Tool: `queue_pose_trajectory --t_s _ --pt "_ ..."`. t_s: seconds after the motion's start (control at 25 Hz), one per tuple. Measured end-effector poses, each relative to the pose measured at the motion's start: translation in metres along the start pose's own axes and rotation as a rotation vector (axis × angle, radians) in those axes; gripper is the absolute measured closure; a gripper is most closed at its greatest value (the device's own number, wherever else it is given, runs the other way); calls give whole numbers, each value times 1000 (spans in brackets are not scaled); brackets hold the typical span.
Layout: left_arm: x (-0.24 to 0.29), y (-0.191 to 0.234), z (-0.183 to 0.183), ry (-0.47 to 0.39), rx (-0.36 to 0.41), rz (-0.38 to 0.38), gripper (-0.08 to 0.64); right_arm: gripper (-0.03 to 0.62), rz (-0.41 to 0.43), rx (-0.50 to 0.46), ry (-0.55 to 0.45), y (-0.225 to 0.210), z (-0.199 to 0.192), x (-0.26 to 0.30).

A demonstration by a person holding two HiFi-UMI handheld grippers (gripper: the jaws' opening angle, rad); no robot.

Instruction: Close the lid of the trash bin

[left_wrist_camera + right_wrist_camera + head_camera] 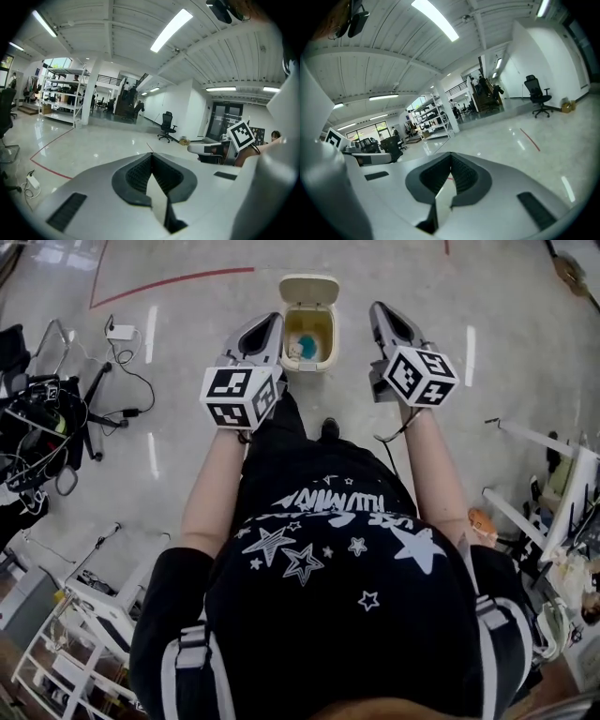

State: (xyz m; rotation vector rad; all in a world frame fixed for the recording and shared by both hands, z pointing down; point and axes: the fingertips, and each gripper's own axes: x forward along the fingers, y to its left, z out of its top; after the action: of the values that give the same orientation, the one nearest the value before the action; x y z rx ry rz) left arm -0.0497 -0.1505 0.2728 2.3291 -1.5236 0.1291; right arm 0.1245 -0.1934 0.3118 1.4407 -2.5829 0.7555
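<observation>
— Two grippers, and both have their jaws pressed tip to tip with nothing between them. The left gripper point(273, 322) is held just left of the trash bin point(307, 365) and the right gripper point(379, 311) just right of it. Neither touches it.

— And the lid?

— The lid point(308, 289) stands tipped back at the bin's far edge. The mouth is open, with some rubbish point(302, 346) inside. The bin sits on the floor point(187, 352) ahead of the person point(328, 549).

— How will it handle?

— It looks like thin, light plastic on a hinge, stiff and smooth, so I doubt it needs gripping. A nudge with closed tips on the lid's upper edge should drop it. Go gently, since the bin looks light and may slide on that glossy floor.
</observation>
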Motion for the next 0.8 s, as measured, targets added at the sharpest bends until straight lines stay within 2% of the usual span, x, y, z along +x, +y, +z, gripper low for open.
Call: queue_pose_trajectory --t_s 0.28,0.56,0.8 --pt "58 49 6 59 -13 -72 549 588 -92 17 12 -17 14 61" --pt "101 100 -4 93 -11 -103 549 588 -171 47 67 -31 -8 122" --pt "140 122 -23 142 -23 -173 549 588 -243 64 103 -48 -25 156"
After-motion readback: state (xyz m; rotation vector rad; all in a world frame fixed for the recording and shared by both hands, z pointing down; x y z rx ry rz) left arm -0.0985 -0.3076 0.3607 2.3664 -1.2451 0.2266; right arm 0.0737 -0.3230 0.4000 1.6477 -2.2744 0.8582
